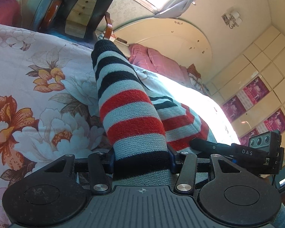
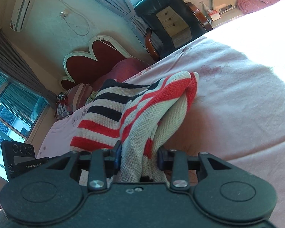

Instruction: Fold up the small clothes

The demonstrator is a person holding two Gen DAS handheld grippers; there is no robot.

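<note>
Left wrist view: left gripper (image 1: 141,160) pinched on a sleeve of the striped sweater (image 1: 131,114), fingers about halfway closed with the knit filling the gap. Sleeve sticking up and away from the camera, with black, grey and red bands, blocking much of the middle of the picture. Rest of the sweater lying just to the right, on the bed. Flowery bedspread (image 1: 38,87) underneath, with big orange and white blooms. Right gripper (image 1: 205,144) poking in from the right edge, its fingers touching the red and grey knit. Black chair (image 1: 85,9) behind the bed, pink pillows (image 1: 157,60) near the round headboard, bright window above.

Right wrist view: right gripper (image 2: 139,156) closed partway on a thick bunch of the same striped sweater (image 2: 142,102), the cloth squeezed between the blue fingers. Bunched knit rising in front of the camera and hiding part of the bed. Pink bed sheet (image 2: 237,95) to the right, very bright in the sun. Heart-shaped red headboard (image 2: 89,64) behind, an air conditioner (image 2: 24,5) high on the wall, a black chair (image 2: 171,13) beside the curtain. Part of the left gripper (image 2: 22,159) at the lower left edge.
</note>
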